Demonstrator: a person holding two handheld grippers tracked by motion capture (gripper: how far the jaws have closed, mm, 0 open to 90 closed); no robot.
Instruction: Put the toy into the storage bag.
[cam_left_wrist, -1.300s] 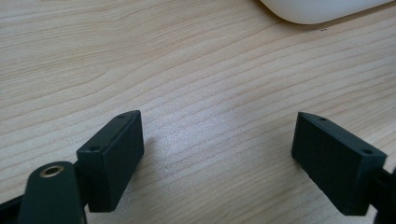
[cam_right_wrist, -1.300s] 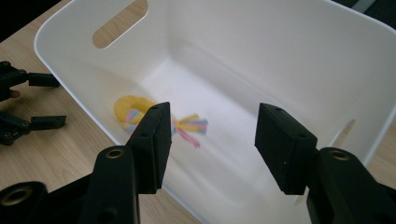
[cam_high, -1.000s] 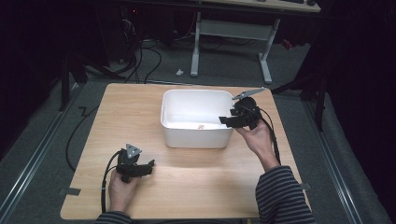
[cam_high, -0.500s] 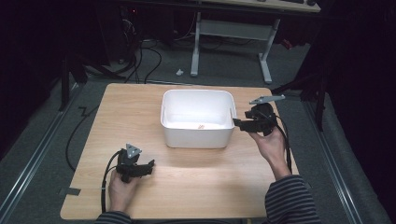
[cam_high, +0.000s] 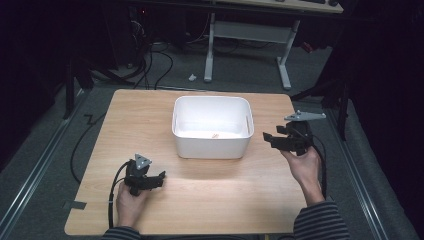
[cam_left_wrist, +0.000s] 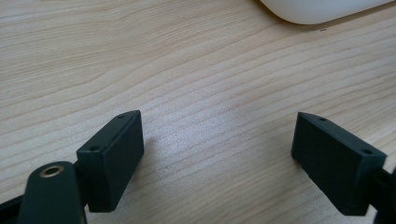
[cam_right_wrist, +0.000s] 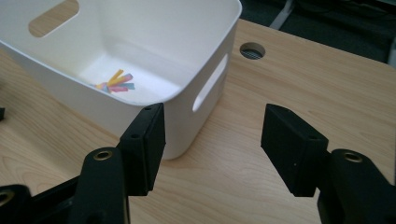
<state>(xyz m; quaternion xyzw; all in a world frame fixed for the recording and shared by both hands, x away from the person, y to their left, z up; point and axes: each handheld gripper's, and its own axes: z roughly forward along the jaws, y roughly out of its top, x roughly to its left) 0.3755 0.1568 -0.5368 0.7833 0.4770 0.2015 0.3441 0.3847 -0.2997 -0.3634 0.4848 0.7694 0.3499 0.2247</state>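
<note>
High view first: I've got the white bin (cam_high: 212, 127) sitting mid-table (cam_high: 200, 200), and everything else I'll place off it. My right gripper (cam_high: 280, 140) hangs just beside the bin's right wall, lifted off the wood, its jaws aimed at that wall. My left gripper (cam_high: 152, 180) sits well off the bin's near-left corner, low on the table, hand (cam_high: 131, 202) wrapped round it; I'd call that a parked pose, out of the way.

Right gripper view: jaws spread wide, nothing between them. The bin's corner sits right ahead of the left jaw, the side handle slot (cam_right_wrist: 210, 83) just past it. Down on the bin floor I see a small bundle of coloured strips (cam_right_wrist: 114, 83), pink, yellow, blue, lying loose toward the near wall. That bundle is the only loose thing I can find, so I take it as the thing being handled, and it's already inside the bin. With empty jaws beside the wall, I read this hand as clear of the bin, not reaching in.

Left gripper view: jaws wide apart too, bare wood between them, the bin's rounded base edge (cam_left_wrist: 322, 9) just peeking in up top. Nothing held on either side.
</note>
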